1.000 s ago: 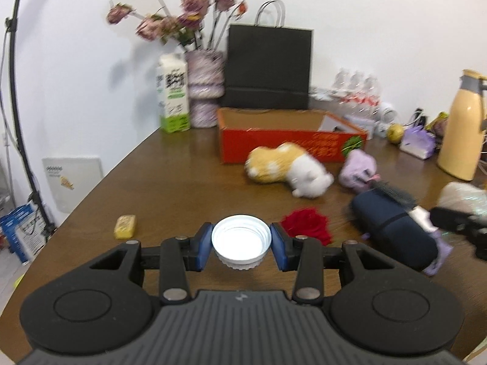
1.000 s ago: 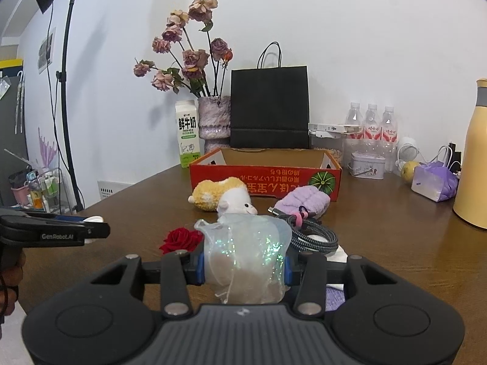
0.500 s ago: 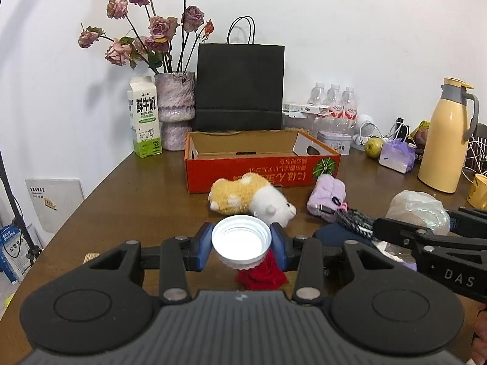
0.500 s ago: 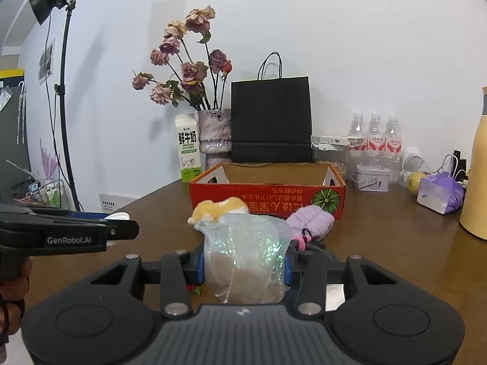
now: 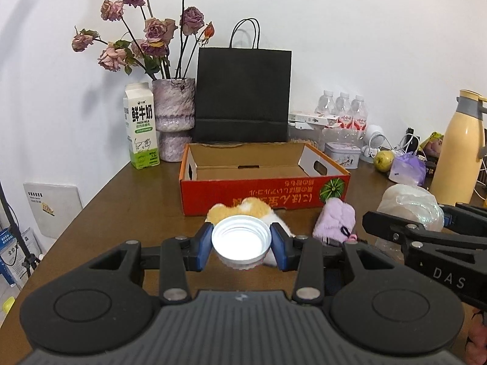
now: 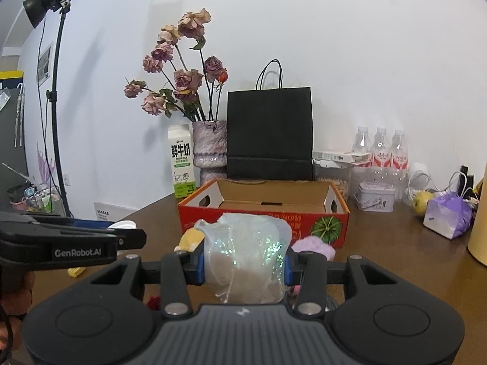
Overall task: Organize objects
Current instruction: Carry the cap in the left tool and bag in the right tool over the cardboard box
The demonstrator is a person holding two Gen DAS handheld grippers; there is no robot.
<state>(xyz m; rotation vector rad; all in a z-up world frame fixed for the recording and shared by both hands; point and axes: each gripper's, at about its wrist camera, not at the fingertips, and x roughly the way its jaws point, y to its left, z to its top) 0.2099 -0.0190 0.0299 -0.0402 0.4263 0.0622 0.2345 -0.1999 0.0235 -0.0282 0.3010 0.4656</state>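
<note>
Above the table's near edge, both grippers hang in the air, each loaded and aimed at the red box toward the far edge. The left gripper pinches a white cap by its rim, hollow side up, so the blue pads bear on the ribbed wall and it cannot tip out. The right gripper squeezes a glittery pouch across its middle; the soft body bulges above and below the pads, so the hold looks firm but loose-shaped.

The box sits open and looks empty, its low front wall facing the grippers, which suits dropping things in from above. A plush toy and a purple pouch lie on the table just before that wall, awaiting their turn, I judge. Both loads seem bound for the box, and each needs to clear the front wall before release.
</note>
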